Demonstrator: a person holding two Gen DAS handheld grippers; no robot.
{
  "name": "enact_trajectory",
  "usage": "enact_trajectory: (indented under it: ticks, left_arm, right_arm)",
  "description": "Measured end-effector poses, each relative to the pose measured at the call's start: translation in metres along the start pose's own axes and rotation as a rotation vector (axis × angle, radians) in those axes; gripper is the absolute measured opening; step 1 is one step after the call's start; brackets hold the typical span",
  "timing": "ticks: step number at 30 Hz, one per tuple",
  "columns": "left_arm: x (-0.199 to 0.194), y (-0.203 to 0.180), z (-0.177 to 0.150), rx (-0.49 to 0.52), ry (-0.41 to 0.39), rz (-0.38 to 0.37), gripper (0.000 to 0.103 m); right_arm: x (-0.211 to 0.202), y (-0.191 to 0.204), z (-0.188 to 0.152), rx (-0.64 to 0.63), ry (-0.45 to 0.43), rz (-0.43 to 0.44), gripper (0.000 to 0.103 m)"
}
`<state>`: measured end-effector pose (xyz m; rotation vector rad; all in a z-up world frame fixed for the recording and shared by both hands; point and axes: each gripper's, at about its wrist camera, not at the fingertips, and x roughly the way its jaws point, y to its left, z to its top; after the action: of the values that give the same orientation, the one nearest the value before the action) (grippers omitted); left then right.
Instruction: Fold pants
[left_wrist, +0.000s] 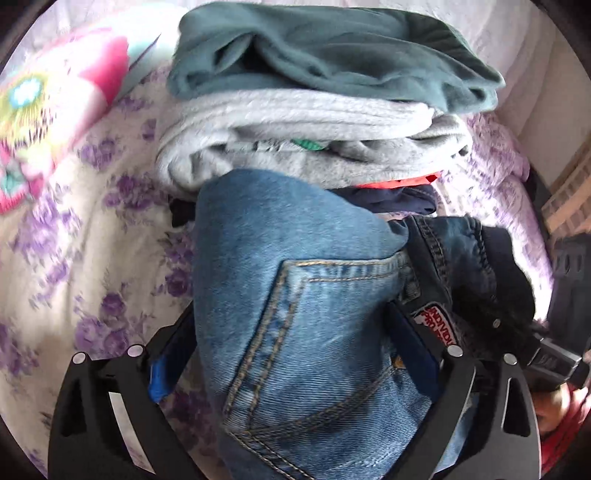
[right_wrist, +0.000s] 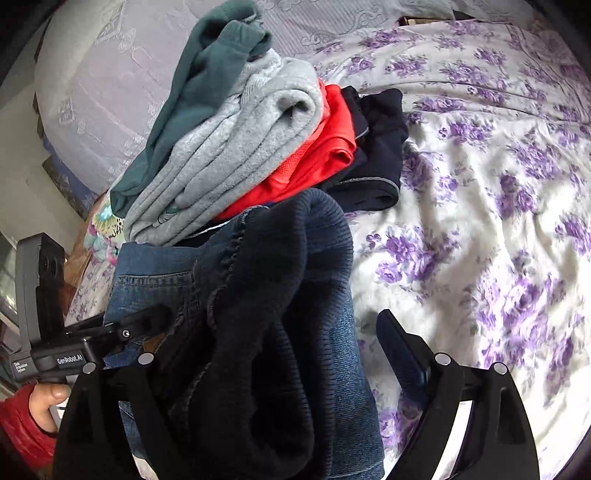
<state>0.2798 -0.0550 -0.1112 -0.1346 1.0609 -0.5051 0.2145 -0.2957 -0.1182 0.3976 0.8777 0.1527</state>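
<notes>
Folded blue jeans (left_wrist: 295, 295) with a dark knit waistband (right_wrist: 280, 295) are held up in front of a stack of folded clothes (left_wrist: 314, 122). My left gripper (left_wrist: 291, 332) has its fingers on both sides of the jeans bundle by the back pocket. My right gripper (right_wrist: 273, 332) straddles the dark waistband; its right finger (right_wrist: 402, 350) stands apart from the cloth, and its left finger is hidden. The left gripper (right_wrist: 122, 332) also shows in the right wrist view, at the jeans' left edge.
The stack (right_wrist: 236, 147) holds teal, grey, red and navy folded garments on a bed with a white, purple-flowered sheet (right_wrist: 480, 221). A colourful pillow (left_wrist: 44, 122) lies at left. A pale headboard cushion (right_wrist: 103, 92) stands behind.
</notes>
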Motion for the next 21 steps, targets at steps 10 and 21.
enact_trajectory:
  ticks: [10,21]
  left_arm:
    - [-0.085,-0.038,-0.015,0.191,-0.143,0.282,0.098]
    - [-0.16,-0.068,-0.068,0.13,-0.193,0.317,0.098]
  right_arm:
    - [-0.1,0.066,-0.01,-0.227,-0.235,-0.306,0.099]
    - [-0.18,0.119,-0.055,-0.293,-0.293,-0.325,0.099]
